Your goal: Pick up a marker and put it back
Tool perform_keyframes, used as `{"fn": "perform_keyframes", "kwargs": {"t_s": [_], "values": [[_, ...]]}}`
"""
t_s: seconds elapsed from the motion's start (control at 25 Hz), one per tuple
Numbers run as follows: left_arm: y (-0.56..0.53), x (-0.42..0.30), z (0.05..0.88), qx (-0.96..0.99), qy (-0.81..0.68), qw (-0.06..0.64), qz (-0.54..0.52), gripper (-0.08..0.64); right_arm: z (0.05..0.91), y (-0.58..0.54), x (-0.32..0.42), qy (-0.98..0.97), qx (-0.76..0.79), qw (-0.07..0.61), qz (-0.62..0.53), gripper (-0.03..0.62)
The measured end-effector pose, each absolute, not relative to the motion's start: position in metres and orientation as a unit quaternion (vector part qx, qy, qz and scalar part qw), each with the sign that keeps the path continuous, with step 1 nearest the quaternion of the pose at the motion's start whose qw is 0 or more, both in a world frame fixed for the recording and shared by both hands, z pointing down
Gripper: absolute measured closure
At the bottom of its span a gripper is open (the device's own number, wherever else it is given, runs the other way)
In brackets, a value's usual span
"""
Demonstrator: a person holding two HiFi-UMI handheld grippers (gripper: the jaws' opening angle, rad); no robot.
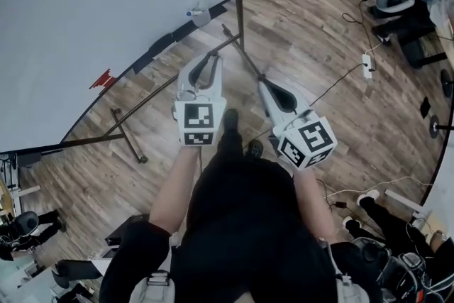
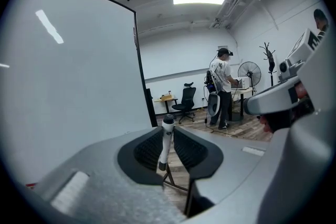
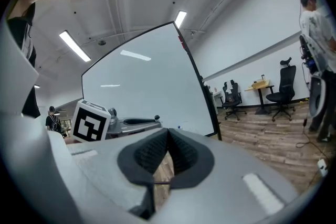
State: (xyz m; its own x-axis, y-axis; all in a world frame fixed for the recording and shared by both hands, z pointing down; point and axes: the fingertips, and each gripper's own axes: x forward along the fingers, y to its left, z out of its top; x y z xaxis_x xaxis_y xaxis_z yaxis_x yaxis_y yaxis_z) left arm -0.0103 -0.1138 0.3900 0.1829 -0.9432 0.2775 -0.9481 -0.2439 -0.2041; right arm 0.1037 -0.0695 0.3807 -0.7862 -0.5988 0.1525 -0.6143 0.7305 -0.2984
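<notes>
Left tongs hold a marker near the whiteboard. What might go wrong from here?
1. The marker stands upright in the left tongs, cap end poking above them; it may pivot or slip out.
2. The whiteboard stand's floor bars lie near the person's feet: a trip hazard.
3. The right tongs are shut and empty, so cannot catch it.

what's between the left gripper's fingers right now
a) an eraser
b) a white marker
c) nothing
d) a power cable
b: the left gripper view shows a white marker with a dark cap standing upright, clamped in the left gripper.
</notes>
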Motion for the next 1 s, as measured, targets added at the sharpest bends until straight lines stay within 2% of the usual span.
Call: {"fn": "perform_keyframes", "kwargs": {"t_s": [0.28, 0.52, 1.0], "values": [[-0.054, 0.009, 0.381, 0.764, -0.630, 0.036, 0.136, 0.488, 0.386, -0.034, 0.118, -0.938, 0.298, 0.023, 0.179, 0.591], [-0.024, 0.015, 0.368, 0.760, -0.640, 0.044, 0.101, 0.488, 0.370, -0.018, 0.121, -0.945, 0.272, -0.011, 0.182, 0.591], [0.018, -0.018, 0.342, 0.750, -0.658, 0.062, 0.030, 0.488, 0.342, -0.012, 0.087, -0.955, 0.248, -0.026, 0.160, 0.591]]}}
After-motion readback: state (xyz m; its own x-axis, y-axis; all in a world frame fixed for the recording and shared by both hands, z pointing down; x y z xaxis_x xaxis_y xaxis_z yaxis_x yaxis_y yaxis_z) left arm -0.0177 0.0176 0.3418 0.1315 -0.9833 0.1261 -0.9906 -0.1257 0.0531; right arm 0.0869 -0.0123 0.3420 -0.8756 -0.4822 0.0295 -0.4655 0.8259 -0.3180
